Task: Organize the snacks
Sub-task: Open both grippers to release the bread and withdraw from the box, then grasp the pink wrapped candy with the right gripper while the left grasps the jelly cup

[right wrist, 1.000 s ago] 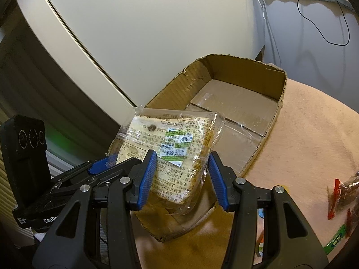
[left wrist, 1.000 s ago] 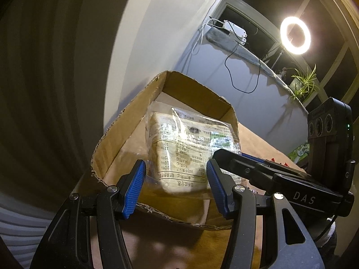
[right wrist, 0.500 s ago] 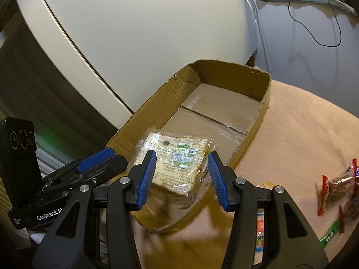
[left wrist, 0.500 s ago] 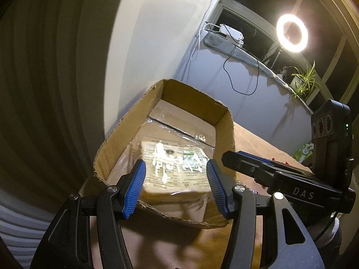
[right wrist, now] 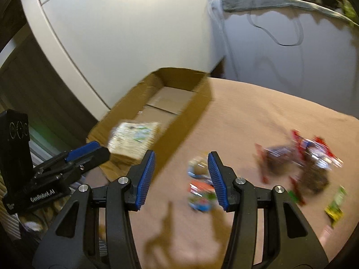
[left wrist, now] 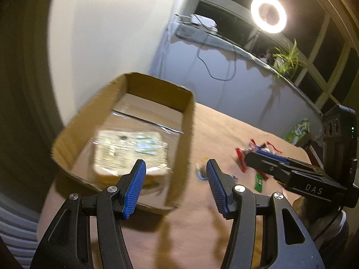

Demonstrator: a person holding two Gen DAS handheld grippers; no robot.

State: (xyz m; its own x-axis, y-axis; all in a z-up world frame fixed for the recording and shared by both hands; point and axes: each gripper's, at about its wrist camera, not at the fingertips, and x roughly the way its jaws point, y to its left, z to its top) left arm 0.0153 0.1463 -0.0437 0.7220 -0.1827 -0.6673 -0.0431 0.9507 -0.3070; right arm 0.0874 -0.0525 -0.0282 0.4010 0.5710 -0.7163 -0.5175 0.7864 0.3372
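While the left gripper (left wrist: 176, 185) and right gripper (right wrist: 181, 180) both stand spread and empty, the clear-wrapped snack pack (left wrist: 130, 152) lies flat in the near end of the cardboard box (left wrist: 188, 121), and blurred, seemingly red-wrapped snacks (right wrist: 311, 154) sit on the tan cloth (right wrist: 258, 112).

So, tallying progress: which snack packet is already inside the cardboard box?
The clear-wrapped pale packet lies in the cardboard box; the red-wrapped snacks remain on the table.

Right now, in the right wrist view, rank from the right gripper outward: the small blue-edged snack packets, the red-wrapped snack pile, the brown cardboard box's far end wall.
1. Small blue-edged snack packets, between the right gripper fingers.
2. Red-wrapped snack pile, right.
3. Brown cardboard box's far end wall, ahead-left.
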